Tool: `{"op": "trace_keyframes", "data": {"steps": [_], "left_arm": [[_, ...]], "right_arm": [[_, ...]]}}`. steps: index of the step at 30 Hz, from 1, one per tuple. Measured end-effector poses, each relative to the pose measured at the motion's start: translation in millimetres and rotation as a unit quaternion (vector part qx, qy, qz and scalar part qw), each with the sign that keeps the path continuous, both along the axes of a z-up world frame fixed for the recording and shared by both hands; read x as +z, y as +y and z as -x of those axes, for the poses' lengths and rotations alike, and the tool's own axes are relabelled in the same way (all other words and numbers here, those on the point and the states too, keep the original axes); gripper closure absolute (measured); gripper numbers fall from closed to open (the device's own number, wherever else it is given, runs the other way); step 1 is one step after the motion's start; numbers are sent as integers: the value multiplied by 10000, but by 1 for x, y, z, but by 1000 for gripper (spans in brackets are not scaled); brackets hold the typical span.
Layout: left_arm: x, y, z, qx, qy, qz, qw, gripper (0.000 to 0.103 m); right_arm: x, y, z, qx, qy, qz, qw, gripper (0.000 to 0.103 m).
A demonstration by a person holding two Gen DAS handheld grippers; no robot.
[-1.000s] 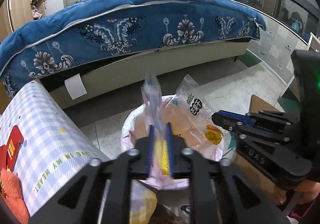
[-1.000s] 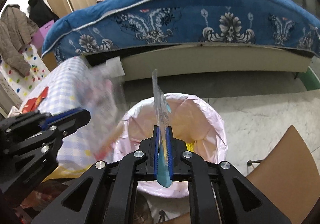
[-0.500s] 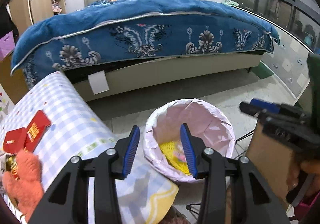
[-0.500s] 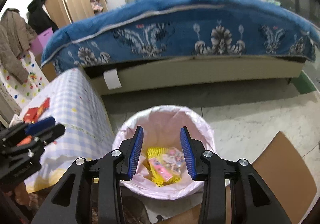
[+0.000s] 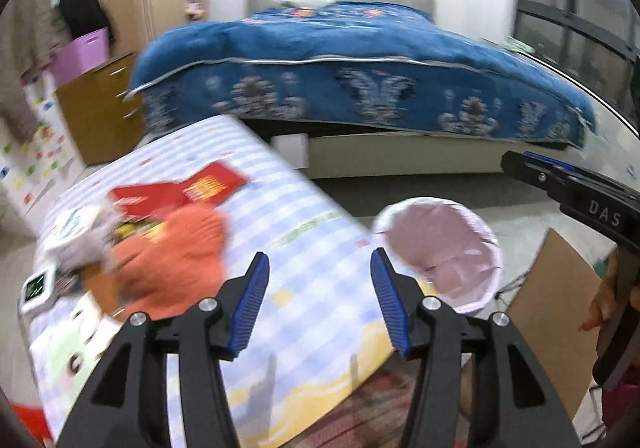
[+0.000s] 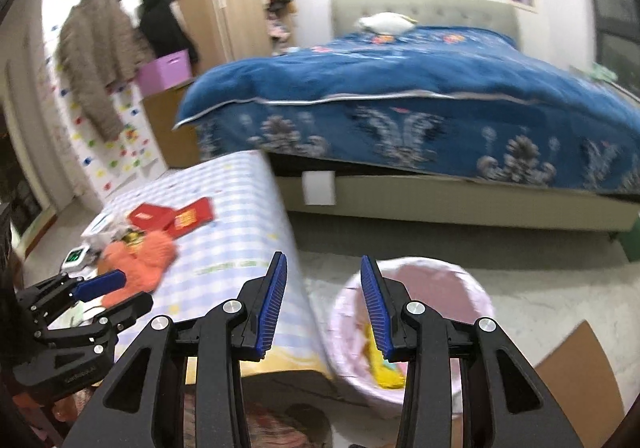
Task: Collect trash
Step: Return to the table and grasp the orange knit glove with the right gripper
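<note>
The left tool [image 5: 318,290] is seen above the counter [image 5: 320,288], which is covered by a blue-and-white checked cloth. Its jaws are spread and opening, and nothing is held between them. The right tool [image 6: 324,292] is seen over the gap between the counter edge and the bin [image 6: 472,288]. Its jaws are spread and nothing is pinched between them.

The bin, lined with a pink bag, stands on the floor just beside the counter, between the counter and a brown chair [image 6: 592,376]. Trash [image 6: 386,368] is located inside the bin: yellow pieces are visible in the right wrist view, partly hidden behind the right tool's finger.

On the counter, red packets [image 5: 188,188] lie next to an orange fluffy item [image 5: 172,260], and a small device with a green display [image 5: 36,286] lies at the far left edge. Both views are blurred. A bed with a blue patterned blanket [image 5: 360,60] stands behind the counter.
</note>
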State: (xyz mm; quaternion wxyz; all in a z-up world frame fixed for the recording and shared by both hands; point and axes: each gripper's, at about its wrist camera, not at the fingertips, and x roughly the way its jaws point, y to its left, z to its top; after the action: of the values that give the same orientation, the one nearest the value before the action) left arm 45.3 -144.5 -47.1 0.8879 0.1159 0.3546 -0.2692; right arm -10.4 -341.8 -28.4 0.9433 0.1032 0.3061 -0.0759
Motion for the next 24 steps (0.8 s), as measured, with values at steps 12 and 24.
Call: {"op": "trace_keyframes", "data": {"steps": [12, 24], "left_arm": [[8, 143, -6, 1662, -232, 48, 9858, 35], [-5, 233, -19, 2710, 59, 137, 9625, 30]], "right_arm": [[5, 128, -53, 1466, 325, 220, 9884, 59], [-22, 202, -91, 2410, 678, 549, 9666, 49]]}}
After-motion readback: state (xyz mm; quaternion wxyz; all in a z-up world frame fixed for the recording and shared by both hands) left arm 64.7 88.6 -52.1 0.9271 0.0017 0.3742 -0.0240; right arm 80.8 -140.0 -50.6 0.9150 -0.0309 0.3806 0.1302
